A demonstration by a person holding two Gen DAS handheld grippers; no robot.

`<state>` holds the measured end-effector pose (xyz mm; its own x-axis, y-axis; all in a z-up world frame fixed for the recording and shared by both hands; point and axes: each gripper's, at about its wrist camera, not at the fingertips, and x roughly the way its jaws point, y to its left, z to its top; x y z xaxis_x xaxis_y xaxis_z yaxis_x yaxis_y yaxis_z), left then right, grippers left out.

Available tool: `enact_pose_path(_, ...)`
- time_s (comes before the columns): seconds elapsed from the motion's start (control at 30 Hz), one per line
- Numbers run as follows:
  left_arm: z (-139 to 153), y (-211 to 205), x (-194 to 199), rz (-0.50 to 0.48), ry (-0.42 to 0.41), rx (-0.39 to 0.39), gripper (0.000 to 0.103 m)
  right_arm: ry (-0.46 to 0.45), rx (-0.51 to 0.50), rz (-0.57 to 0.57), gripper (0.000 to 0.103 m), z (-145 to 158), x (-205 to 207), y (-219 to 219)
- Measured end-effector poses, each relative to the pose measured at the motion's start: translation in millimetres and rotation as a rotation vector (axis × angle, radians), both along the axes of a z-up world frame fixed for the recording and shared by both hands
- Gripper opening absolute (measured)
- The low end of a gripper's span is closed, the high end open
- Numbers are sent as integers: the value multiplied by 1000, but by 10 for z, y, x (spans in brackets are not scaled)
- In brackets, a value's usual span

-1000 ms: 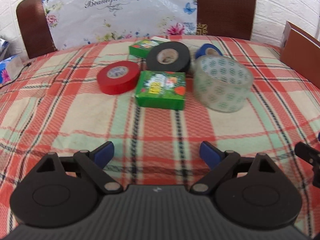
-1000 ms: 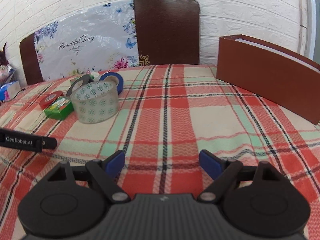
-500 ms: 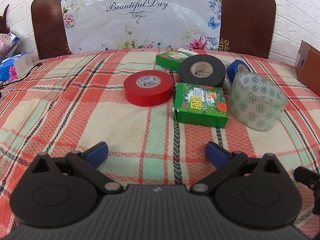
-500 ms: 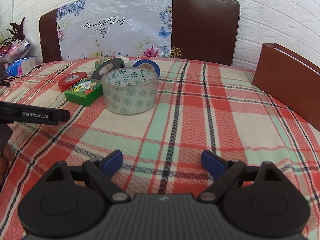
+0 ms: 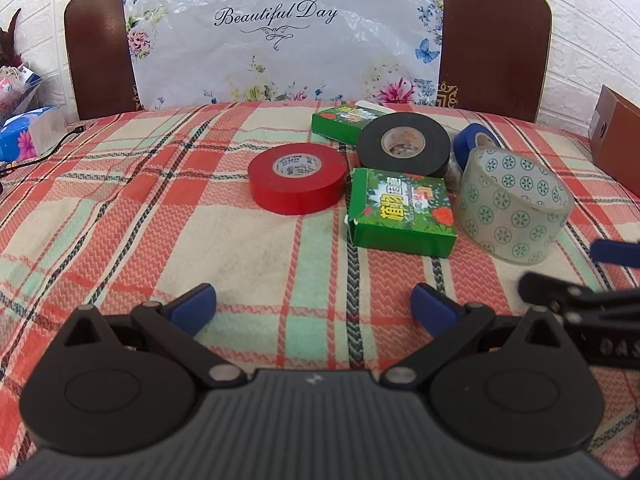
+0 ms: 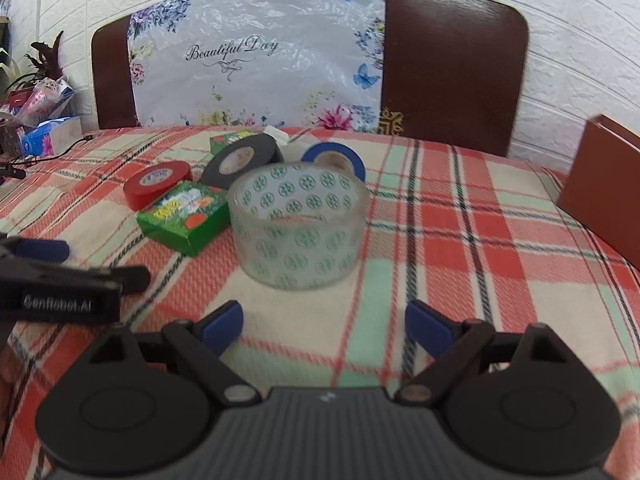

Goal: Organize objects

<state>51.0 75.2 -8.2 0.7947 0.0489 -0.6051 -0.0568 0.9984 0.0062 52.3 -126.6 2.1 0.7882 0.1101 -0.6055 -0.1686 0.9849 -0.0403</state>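
Left wrist view: left tongs (image 5: 314, 306) released, nothing between the blue tips, hovering over the plaid desk (image 5: 120, 220). Cluster at 12–2 o'clock: red tape (image 5: 297, 178), green box (image 5: 401, 213) just beside it, black tape (image 5: 403, 146) behind, patterned clear tape (image 5: 510, 210) at 2

Right wrist view: right tongs (image 6: 324, 322) released too, empty, lined up on the clear tape (image 6: 298, 226) at 12, close. Brown box (image 6: 600, 192) at 2, well apart

Step looks like approach, nothing picked yet. Next: straddle the roll wall with the tips, clench
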Motion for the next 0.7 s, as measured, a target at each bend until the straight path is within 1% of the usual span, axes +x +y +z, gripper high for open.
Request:
enact_pose_path(0.1,-3,7,12,7,-3,-6,103,-32,-3,2,96,20,159,75)
enact_pose_path(0.13,-1,-6,-7,10,-5,-1,103,-39,-6,-7,100,23,221,81)
enact_pose_path(0.17,-1,-5,-9,10,-5,-2,103,-37,-4,-9,102,19,297,82)
enact_pose_path(0.2,-1,-5,-8,10,-5,-5,103,-27,5,-2,103,6,363,80)
enact_pose_path(0.27,0,-7,-14,11,-7,-7,103,-13,12,16,101,-24,462,94)
enact_pose_path(0.33,1,-2,-19,12,-8,-12,103,-4,15,41,92,-41,494,127)
enact_pose_path(0.4,2,4,-19,12,-8,-17,103,-18,-5,41,91,-30,453,159)
enact_pose_path(0.5,2,8,-12,13,-8,-15,103,-17,-7,19,91,-19,353,102)
enact_pose_path(0.63,4,2,-37,12,-7,-11,103,10,15,-45,91,-13,60,-170)
enact_pose_path(0.7,6,3,-52,10,-7,-12,103,17,-6,-63,91,-3,-155,-332)
